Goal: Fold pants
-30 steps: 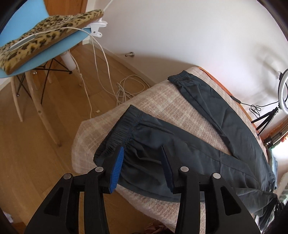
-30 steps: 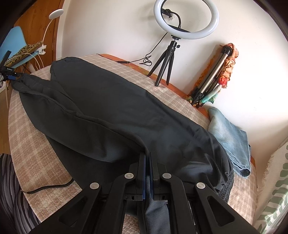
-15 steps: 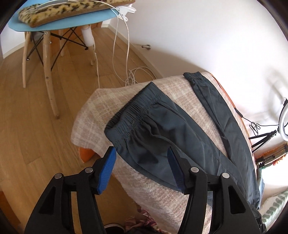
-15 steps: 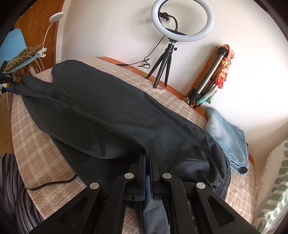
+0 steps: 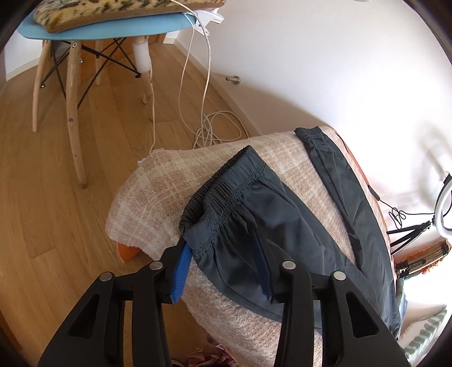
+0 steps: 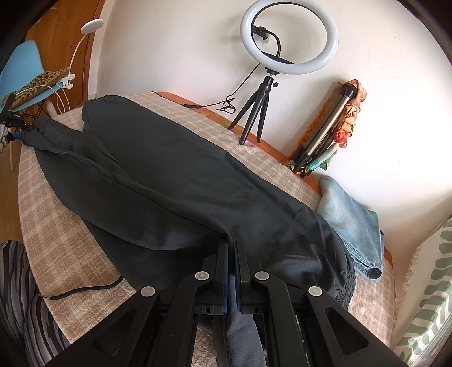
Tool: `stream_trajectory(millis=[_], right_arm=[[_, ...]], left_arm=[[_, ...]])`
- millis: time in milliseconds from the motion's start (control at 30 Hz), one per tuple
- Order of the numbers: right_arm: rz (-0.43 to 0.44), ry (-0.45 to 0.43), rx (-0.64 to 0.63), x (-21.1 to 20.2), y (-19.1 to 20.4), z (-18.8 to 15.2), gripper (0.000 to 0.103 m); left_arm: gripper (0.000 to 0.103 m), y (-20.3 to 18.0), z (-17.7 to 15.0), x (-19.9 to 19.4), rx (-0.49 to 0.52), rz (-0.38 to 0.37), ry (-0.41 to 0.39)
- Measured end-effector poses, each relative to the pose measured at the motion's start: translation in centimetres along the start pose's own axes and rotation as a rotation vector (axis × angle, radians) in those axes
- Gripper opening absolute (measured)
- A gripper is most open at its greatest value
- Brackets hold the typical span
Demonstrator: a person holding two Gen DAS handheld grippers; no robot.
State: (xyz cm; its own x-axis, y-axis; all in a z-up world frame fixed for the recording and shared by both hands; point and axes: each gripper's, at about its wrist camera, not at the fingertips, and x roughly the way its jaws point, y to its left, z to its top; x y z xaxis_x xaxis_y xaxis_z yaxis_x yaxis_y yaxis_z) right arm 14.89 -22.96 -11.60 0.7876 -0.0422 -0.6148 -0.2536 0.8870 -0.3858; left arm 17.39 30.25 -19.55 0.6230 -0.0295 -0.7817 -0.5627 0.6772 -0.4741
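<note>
Dark pants (image 6: 175, 180) lie spread lengthwise on a table with a checked cloth (image 6: 56, 242). In the left wrist view the near leg's elastic cuff (image 5: 226, 192) is at the table's end and the other leg (image 5: 339, 175) lies farther back. My left gripper (image 5: 220, 251) is open, its jaws either side of the cuff's corner, one blue pad under the fabric edge. My right gripper (image 6: 231, 254) is shut on the pants fabric near the waist end, with cloth hanging between its fingers.
A blue chair (image 5: 107, 25) with a leopard cushion stands on the wood floor beyond the table's end, with white cables (image 5: 209, 124) below. A ring light on a tripod (image 6: 288, 36), a folded tripod (image 6: 325, 127) and folded jeans (image 6: 350, 220) sit at the table's back.
My left gripper drew back off the leg, then moved in low at the cuff's corner, which now sits lifted between its open jaws. The right gripper kept its grip.
</note>
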Motion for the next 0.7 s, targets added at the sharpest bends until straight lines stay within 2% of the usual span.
stream_trajectory(millis=[33, 133, 200, 433, 700], right_arm=[[-0.002, 0.002, 0.002, 0.0, -0.1, -0.1, 0.001], [-0.001, 0.006, 0.012, 0.1, -0.2, -0.3, 0.001], [-0.003, 0.008, 0.010, 0.1, -0.2, -0.5, 0.001], [-0.038, 0.000, 0.006, -0.4, -0.3, -0.5, 0.001], [-0.123, -0.038, -0.015, -1.0, -1.3, 1.6, 0.000]], left_arm=[[0.014, -0.1, 0.0, 0.0, -0.009, -0.010, -0.004], [0.007, -0.6, 0.1, -0.1, 0.010, -0.028, -0.025], [0.006, -1.1, 0.2, -0.3, 0.021, -0.054, -0.044], [0.005, -1.4, 2.0, -1.8, -0.054, -0.158, -0.130], [0.005, -5.1, 5.5, -2.3, -0.014, -0.214, -0.191]])
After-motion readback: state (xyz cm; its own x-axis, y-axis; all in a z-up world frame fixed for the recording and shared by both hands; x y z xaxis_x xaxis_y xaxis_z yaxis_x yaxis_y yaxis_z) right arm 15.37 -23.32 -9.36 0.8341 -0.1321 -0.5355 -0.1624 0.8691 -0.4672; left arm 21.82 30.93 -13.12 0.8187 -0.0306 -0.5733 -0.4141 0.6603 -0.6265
